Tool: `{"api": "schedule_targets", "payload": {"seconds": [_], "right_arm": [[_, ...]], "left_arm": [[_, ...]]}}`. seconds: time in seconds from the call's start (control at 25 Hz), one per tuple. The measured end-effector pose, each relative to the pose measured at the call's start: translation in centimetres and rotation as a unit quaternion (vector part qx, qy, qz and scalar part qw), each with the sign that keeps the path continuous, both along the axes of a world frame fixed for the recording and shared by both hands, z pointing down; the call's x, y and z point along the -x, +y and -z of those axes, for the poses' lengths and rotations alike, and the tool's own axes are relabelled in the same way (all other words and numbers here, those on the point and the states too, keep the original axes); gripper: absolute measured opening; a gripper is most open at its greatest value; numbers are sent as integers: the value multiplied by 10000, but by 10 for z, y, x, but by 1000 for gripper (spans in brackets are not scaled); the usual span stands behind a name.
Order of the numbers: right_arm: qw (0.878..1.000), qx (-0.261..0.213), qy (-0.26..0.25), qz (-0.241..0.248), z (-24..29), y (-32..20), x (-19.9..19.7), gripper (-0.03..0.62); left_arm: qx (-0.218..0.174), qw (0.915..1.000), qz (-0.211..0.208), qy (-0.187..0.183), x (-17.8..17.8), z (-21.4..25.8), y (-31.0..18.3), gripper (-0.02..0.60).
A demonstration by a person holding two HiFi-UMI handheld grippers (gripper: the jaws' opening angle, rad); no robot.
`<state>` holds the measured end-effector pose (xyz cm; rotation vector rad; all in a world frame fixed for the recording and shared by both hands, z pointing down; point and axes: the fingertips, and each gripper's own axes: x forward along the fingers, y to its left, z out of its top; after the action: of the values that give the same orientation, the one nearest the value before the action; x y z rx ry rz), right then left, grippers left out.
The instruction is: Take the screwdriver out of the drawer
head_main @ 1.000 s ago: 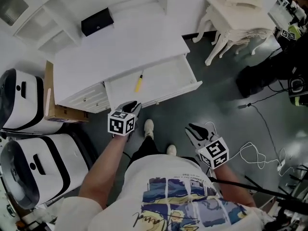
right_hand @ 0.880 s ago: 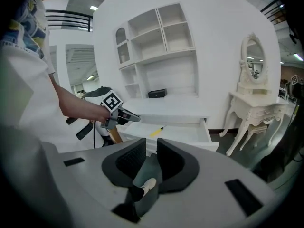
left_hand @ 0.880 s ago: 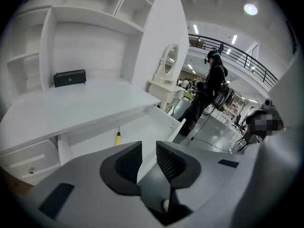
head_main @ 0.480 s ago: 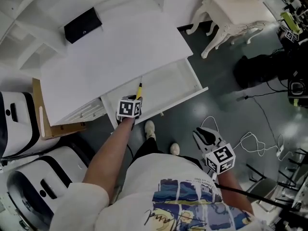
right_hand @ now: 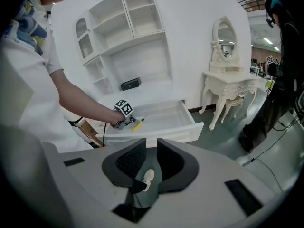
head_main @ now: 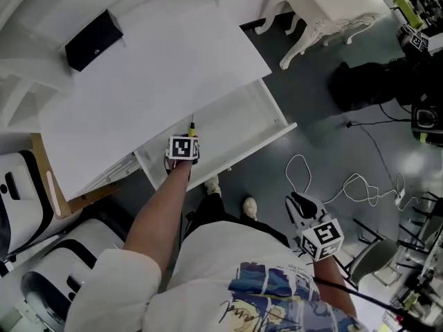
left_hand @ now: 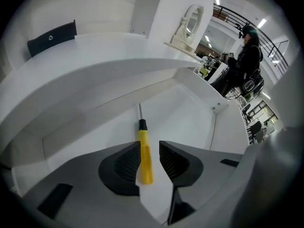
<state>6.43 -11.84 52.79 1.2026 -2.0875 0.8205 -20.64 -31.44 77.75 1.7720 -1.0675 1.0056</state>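
Left gripper over the screwdriver
Your jaws just opened wide and straddle its yellow handle, lying flat in the open drawer, no pinch. Your right gripper hangs aside, jaws half apart, just narrowing, empty.

At lower centre, the left gripper's jaws have just been opening and stand wide apart. The yellow screwdriver lies between them on the white drawer floor, its metal tip pointing up the frame. Above runs the white desk top, with a black box at upper left. A person in dark clothes stands at upper right.
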Motion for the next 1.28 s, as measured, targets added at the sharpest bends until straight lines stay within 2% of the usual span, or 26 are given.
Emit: {"api": "schedule_targets", "payload": {"seconds": [0.32,0.48,0.64,0.88,1.28], "right_arm": [[9995,159,-11,-258,-2,4,-8,85],[9995,172,-11,-256,-3,2,-11,84],[9996,197,-17,-210,-3,1,-11,83],[9998,181,-21,-106,-5,2,-16,82],[9997,-15,-220,125,-7,5,-16,81]], "left_arm": [[241,9996,-13,-143,-3,-15,-4,126],[378,9987,-104,-336,-1,-23,-2,123],[349,9983,-85,-469,4,-25,-4,95],[499,9982,-61,-341,0,-24,2,87],[363,9989,-121,-256,-4,1,14,86]]}}
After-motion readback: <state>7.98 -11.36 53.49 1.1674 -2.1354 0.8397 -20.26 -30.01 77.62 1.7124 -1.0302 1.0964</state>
